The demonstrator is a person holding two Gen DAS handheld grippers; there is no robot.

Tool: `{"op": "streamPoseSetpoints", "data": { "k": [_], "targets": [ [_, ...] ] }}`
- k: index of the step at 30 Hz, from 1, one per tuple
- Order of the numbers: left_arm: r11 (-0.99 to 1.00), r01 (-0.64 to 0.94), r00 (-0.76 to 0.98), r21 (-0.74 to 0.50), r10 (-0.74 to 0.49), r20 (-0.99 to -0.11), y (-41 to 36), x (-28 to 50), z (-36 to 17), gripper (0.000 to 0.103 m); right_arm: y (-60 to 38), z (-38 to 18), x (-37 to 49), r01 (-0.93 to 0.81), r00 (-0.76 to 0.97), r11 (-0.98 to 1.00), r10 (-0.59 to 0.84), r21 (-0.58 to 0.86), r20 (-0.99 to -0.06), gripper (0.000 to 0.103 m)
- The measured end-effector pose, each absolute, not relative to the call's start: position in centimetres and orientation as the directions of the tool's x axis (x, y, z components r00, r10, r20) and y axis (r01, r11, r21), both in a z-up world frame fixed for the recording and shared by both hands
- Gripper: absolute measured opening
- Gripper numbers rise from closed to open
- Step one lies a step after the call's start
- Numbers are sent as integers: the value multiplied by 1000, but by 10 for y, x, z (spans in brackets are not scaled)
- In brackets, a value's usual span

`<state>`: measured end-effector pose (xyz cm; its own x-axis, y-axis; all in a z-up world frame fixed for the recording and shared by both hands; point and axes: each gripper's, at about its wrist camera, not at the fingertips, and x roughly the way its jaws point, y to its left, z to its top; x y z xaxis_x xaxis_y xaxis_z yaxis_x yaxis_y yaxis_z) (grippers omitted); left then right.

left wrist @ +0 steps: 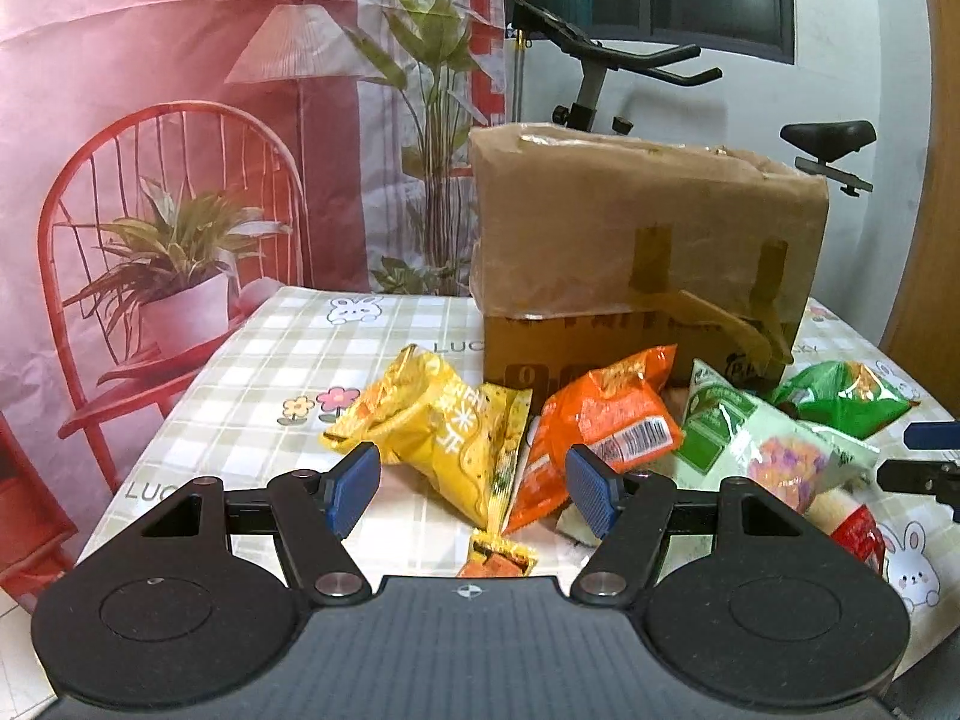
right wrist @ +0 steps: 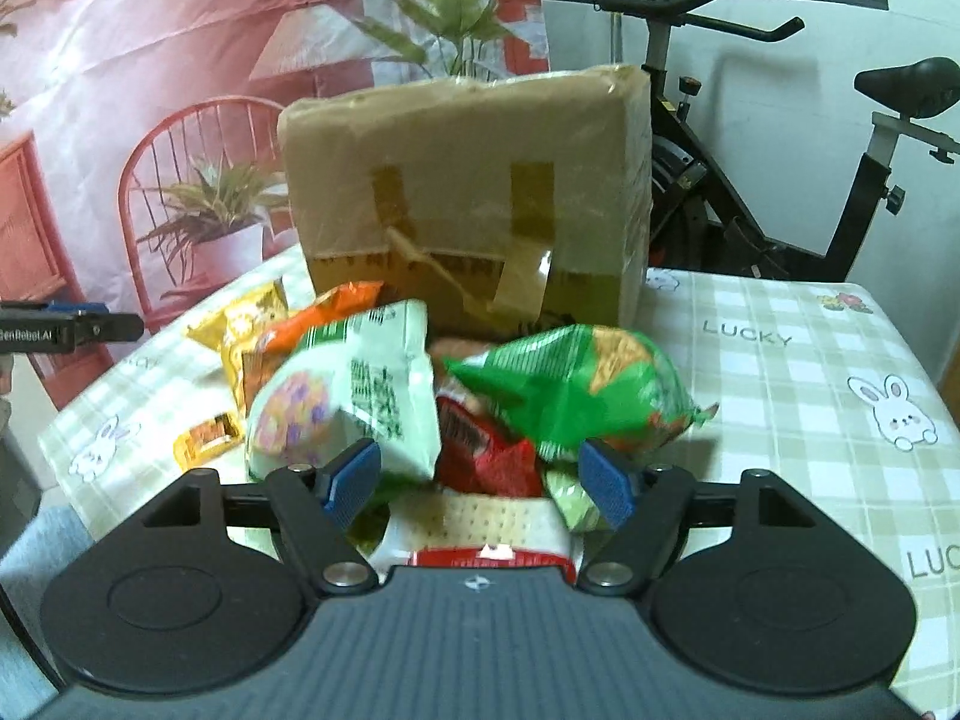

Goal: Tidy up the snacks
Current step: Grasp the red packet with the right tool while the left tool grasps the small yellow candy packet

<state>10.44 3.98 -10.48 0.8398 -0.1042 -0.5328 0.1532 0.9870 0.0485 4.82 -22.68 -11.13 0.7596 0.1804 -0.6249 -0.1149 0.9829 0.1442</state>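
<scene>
A pile of snack bags lies on the checked tablecloth (left wrist: 252, 360) in front of a cardboard box (left wrist: 648, 240). In the left wrist view my left gripper (left wrist: 474, 486) is open and empty, just short of a yellow bag (left wrist: 444, 426) and an orange bag (left wrist: 600, 426). A pale green bag (left wrist: 762, 444) and a bright green bag (left wrist: 840, 396) lie to the right. In the right wrist view my right gripper (right wrist: 477, 483) is open and empty over a red packet (right wrist: 486, 450), between the pale green bag (right wrist: 354, 402) and the bright green bag (right wrist: 570, 390). A cracker pack (right wrist: 480, 525) lies under it.
The box (right wrist: 468, 204) stands behind the pile, its top flaps taped. A small orange packet (left wrist: 498, 558) lies near the table's front. An exercise bike (right wrist: 780, 192) stands behind the table. A printed backdrop with a red chair (left wrist: 168, 252) hangs to the left. The other gripper's tip shows at the left edge of the right wrist view (right wrist: 66, 327).
</scene>
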Motion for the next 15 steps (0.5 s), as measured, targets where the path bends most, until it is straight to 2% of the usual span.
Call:
{"op": "streamPoseSetpoints", "data": {
  "k": [15],
  "targets": [
    [980, 192, 816, 49, -132, -562, 36, 103, -130, 71, -226, -155, 36, -150, 688, 982, 188, 116, -701, 75]
  ]
}}
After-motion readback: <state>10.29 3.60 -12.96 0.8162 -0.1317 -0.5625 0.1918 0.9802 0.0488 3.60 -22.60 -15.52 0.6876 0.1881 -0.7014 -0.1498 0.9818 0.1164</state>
